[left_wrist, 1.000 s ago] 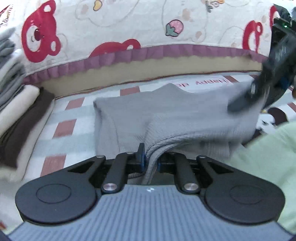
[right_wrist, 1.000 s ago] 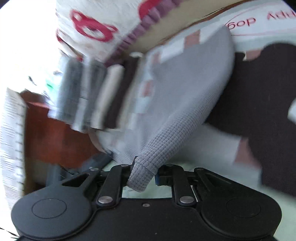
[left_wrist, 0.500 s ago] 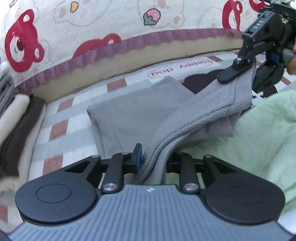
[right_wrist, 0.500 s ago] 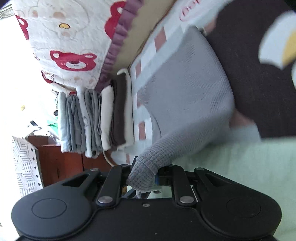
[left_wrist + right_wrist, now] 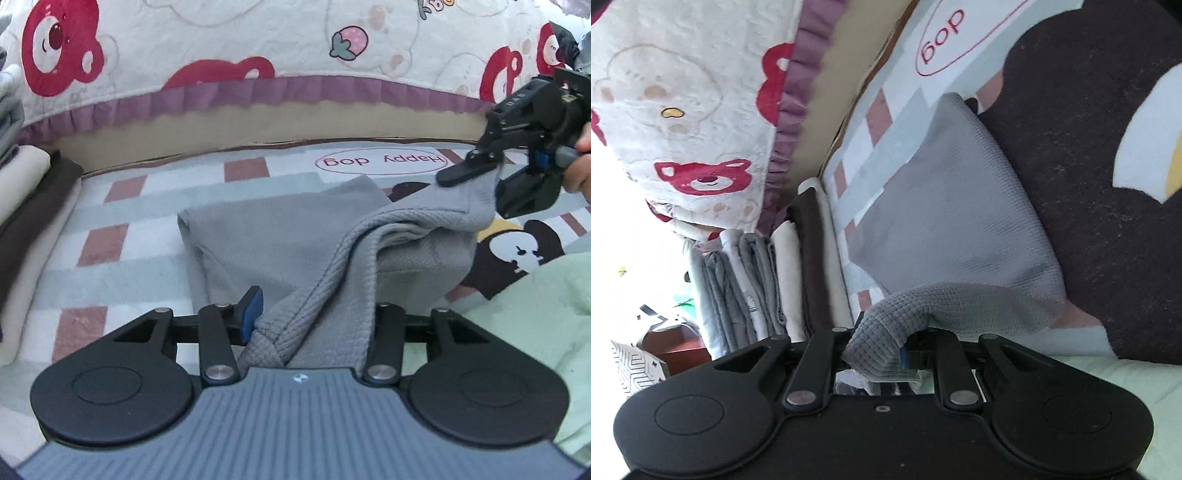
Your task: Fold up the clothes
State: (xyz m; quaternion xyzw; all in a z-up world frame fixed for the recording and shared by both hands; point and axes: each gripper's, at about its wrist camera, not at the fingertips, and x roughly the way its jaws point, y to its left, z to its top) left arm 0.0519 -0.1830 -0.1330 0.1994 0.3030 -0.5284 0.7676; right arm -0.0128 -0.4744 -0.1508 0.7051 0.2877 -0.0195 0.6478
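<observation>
Released by left hand-held gripper (image 5: pixel 314 314), grey garment (image 5: pixel 288 236) lies folded, right hand-held gripper (image 5: pixel 882 343) pinching.

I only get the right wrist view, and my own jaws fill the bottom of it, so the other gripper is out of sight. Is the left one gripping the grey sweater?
Observer: No. The left gripper has its jaws apart, and the grey sweater only drapes through the gap between them.
Operator: How does my own grip look from that side?
Observer: The right gripper pinches one corner of the sweater. A ribbed edge runs from that corner down over the folded body to the left gripper.
</observation>
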